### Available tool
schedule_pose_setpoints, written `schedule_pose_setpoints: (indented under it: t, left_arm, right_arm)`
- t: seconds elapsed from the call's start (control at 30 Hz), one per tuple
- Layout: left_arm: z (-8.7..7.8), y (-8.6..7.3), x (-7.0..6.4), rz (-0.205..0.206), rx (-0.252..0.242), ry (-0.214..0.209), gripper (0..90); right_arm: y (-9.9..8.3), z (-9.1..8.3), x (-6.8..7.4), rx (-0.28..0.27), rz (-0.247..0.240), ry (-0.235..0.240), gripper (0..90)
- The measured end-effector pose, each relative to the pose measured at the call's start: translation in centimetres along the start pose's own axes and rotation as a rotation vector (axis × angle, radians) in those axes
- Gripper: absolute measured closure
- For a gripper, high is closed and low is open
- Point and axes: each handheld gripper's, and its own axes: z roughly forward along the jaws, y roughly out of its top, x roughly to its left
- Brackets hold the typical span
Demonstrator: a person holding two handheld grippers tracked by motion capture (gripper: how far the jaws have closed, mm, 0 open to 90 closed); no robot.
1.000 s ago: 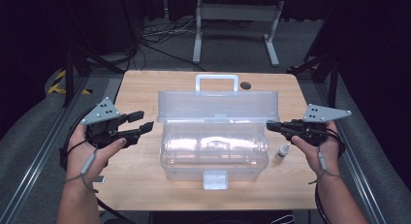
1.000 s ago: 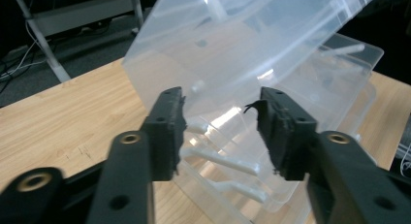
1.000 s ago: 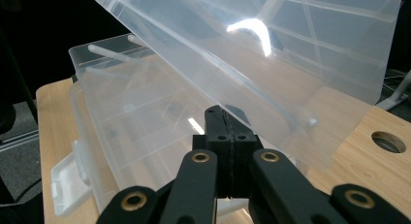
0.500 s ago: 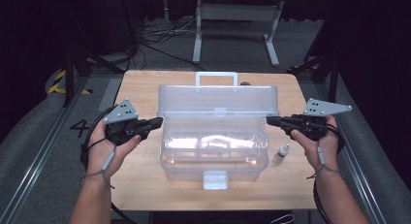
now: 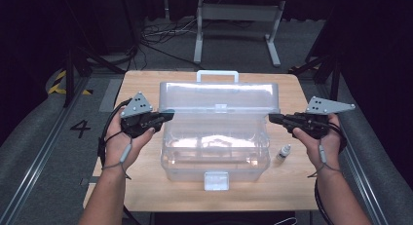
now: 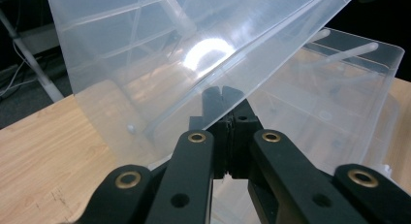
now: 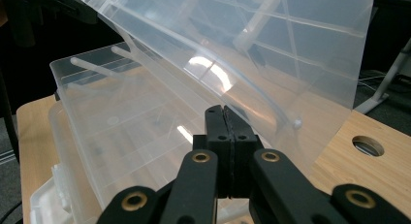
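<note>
A clear plastic box (image 5: 214,152) stands in the middle of the wooden table (image 5: 146,191), its white latch (image 5: 216,180) facing the person and its hinged lid (image 5: 219,96) raised at a slant over the back half. A white carry handle (image 5: 217,75) stands up from the lid's far edge.

The left claw (image 5: 168,116), held in the person's left hand (image 5: 127,137), meets the lid's left edge; in the left gripper view the two jaws are clenched together, their tips right at the lower rim of the lid (image 6: 194,54). Whether they pinch the plastic or only press beneath it cannot be told.

The right claw (image 5: 272,118), held in the right hand (image 5: 321,137), meets the lid's right edge in the same way; in the right gripper view its jaws are pressed together with no gap, the tips against the slanted lid (image 7: 271,49).

Inside the box, through the glare, clear dividers or an inner tray (image 5: 214,143) can be made out; any smaller contents are too blurred to identify.

A small dropper bottle (image 5: 283,152) with a white cap stands upright on the table just beside the box's right wall, near the right hand.
</note>
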Motion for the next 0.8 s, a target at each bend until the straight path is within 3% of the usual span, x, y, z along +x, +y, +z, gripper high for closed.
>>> schedule_pose_setpoints:
  t: [0.47, 0.8]
  left_arm:
    - [0.4, 0.4, 1.0, -0.022, -0.043, 0.013, 87.9]
    - [1.0, 1.1, 1.6, -0.012, -0.075, 0.039, 85.3]
  right_arm:
    - [0.6, 0.3, -0.4, 0.01, -0.016, -0.038, 90.0]
    - [1.6, 0.4, -1.0, 0.017, -0.024, -0.07, 90.0]
